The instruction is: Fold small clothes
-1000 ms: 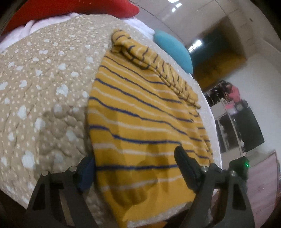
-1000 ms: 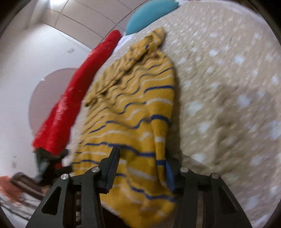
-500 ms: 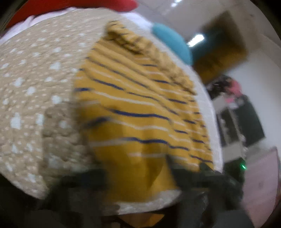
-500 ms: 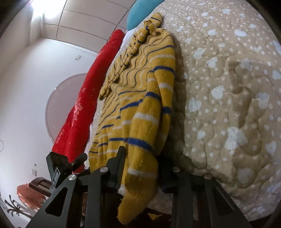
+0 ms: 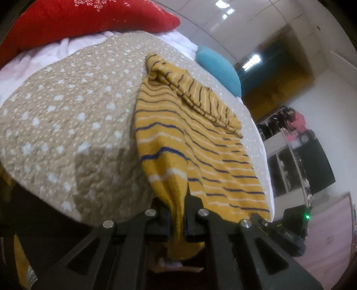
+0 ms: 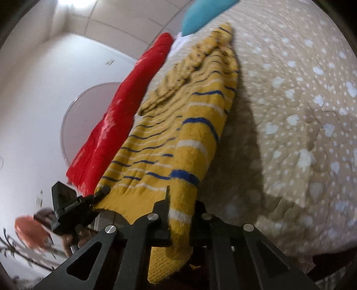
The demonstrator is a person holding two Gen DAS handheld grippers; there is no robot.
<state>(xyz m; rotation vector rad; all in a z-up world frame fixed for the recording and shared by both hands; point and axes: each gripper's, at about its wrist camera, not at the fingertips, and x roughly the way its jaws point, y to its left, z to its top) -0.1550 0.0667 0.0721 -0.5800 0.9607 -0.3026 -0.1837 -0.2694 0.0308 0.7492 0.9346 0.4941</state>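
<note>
There is one sweater (image 5: 200,142), yellow with thin blue and white stripes, lying on the bed, and its near edge hangs off the side of the bed. There are two black grabbers. The left gripper (image 5: 177,219) has its two fingers squeezed close together with a bunched corner of the sweater pinched between them. The right gripper (image 6: 181,215) is squeezed close on the other bottom corner in the same way, and a loose bit of the sweater hangs down below its fingers. In the right view, the left gripper shows at the far corner of the hem. The sweater's top part is folded over into a wrinkly bump at the far end. The bed has one tan quilt (image 5: 67,125) with white dots and little white shapes on it. There is one red pillow (image 5: 84,20) and one blue pillow (image 5: 218,69) at the far side, with some white bedding (image 5: 44,51) under the red one. The walls are white, and the ceiling has bright lights (image 5: 225,11).
</note>
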